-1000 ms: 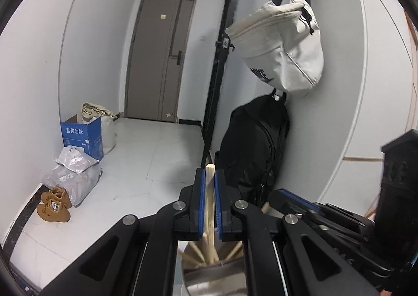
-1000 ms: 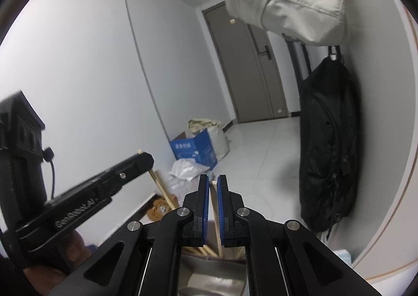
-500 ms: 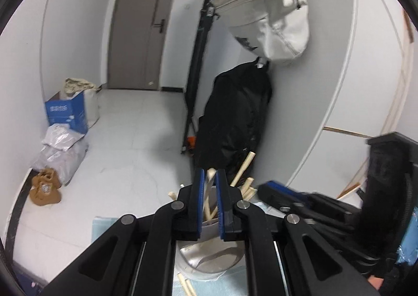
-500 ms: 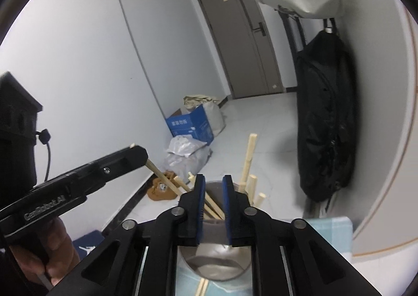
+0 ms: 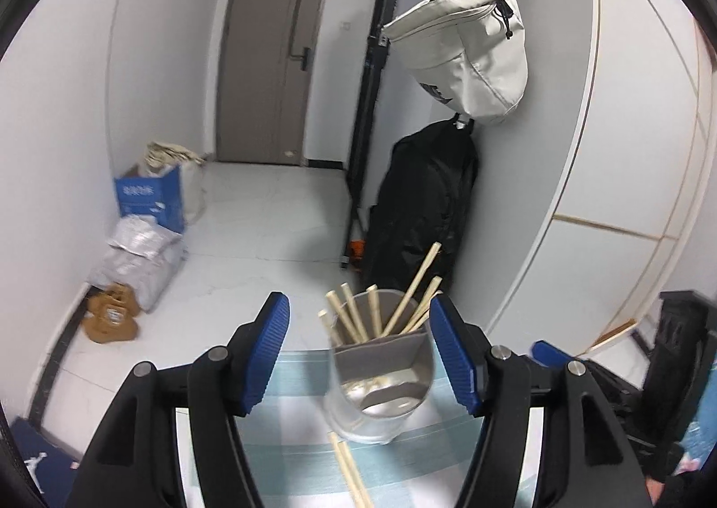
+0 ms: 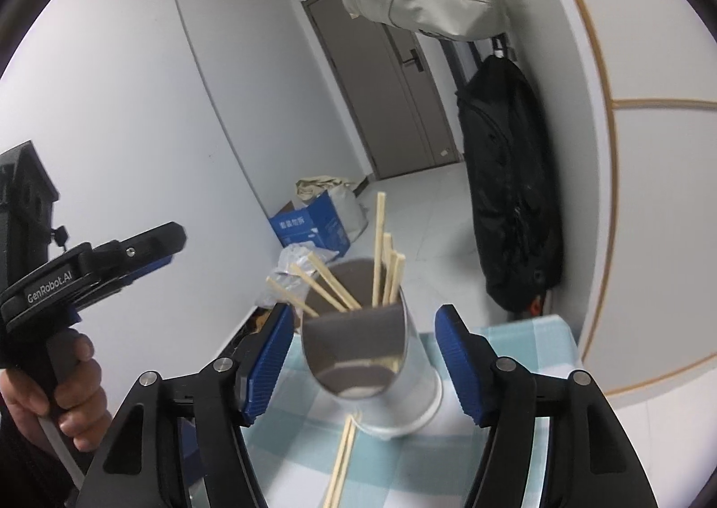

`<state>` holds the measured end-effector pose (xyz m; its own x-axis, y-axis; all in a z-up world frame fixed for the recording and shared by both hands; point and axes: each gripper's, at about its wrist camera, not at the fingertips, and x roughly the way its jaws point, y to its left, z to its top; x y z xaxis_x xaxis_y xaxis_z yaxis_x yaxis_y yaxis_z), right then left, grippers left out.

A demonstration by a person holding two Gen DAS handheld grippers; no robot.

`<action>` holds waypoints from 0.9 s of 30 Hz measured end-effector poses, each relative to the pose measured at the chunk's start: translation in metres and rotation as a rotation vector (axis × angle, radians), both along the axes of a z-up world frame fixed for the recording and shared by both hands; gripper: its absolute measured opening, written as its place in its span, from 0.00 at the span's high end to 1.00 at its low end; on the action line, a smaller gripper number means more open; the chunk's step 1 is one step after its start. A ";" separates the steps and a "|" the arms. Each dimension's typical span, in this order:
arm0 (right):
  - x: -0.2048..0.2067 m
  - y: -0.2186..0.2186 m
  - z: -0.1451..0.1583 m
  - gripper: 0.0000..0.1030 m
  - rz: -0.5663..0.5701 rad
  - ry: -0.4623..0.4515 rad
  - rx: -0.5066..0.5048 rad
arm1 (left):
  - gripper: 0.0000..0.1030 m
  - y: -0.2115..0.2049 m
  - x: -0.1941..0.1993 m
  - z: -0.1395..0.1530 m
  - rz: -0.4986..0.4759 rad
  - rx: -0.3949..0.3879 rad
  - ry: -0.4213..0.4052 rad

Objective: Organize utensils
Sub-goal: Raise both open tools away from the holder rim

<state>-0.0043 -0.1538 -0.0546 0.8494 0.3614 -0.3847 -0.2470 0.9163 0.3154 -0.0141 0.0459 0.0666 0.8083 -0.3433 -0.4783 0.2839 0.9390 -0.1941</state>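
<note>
A shiny metal utensil cup stands on a blue-and-white checked cloth and holds several wooden chopsticks. It also shows in the right wrist view, with its chopsticks. Two more chopsticks lie on the cloth in front of the cup; they also show in the right wrist view. My left gripper is open and empty, jaws on either side of the cup. My right gripper is open and empty, also astride the cup. The left gripper body shows at the left of the right wrist view.
Beyond the table edge is a white tiled hallway with a grey door. A black backpack and a white bag hang on the right wall. A blue box, sacks and brown shoes lie by the left wall.
Both grippers were shut on a chopstick above the cup. They lowered toward the cup, then opened wide, and the chopsticks now stand in the cup.
</note>
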 end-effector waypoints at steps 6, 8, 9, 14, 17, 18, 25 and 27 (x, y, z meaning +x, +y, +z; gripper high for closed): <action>-0.018 0.006 -0.009 0.30 -0.001 -0.012 0.002 | 0.27 0.005 -0.022 -0.013 0.064 -0.006 -0.004; -0.022 0.009 -0.015 0.29 0.000 -0.013 -0.005 | 0.26 0.006 -0.027 -0.018 0.085 0.007 -0.010; -0.022 0.011 -0.017 0.29 0.002 -0.007 -0.005 | 0.26 0.007 -0.030 -0.020 0.093 0.014 -0.008; -0.030 0.017 -0.024 0.21 0.015 0.013 -0.004 | 0.25 0.009 -0.034 -0.033 0.127 0.040 0.034; -0.034 0.019 -0.027 0.13 0.017 0.004 -0.014 | 0.25 0.014 -0.036 -0.041 0.153 0.037 0.048; -0.035 0.020 -0.028 0.13 0.014 0.008 -0.022 | 0.25 0.016 -0.039 -0.044 0.159 0.035 0.049; -0.035 0.032 -0.041 0.13 0.035 0.049 -0.093 | 0.16 0.024 -0.037 -0.069 0.197 0.038 0.082; -0.035 0.037 -0.045 0.13 0.049 0.059 -0.115 | 0.16 0.027 -0.034 -0.078 0.203 0.045 0.098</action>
